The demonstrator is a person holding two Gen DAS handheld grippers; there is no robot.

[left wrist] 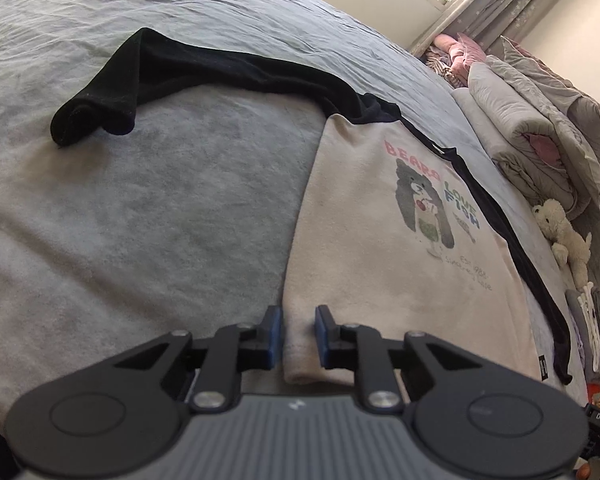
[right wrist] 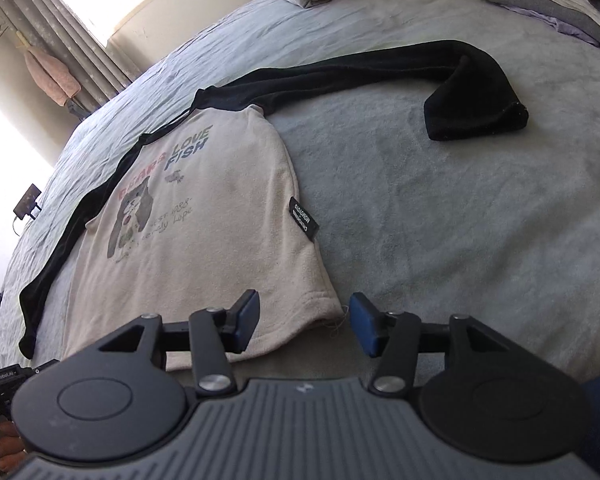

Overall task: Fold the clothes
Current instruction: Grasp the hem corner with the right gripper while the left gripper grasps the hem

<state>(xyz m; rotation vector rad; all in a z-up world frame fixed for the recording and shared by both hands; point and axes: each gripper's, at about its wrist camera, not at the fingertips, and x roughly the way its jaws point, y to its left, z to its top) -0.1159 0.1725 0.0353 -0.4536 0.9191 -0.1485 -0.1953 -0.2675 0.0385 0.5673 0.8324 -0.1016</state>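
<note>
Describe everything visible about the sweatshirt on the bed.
The sweatshirt is cream fleece with long black sleeves and a black neckline, printed with a bear and "BEARS LOVE FISH". A small black label sits at its side seam. It lies flat, front up, on the grey bedspread, one sleeve stretched out sideways, the other along its body. The left hand-held gripper straddles one hem corner, the open right hand-held gripper the other.
</note>
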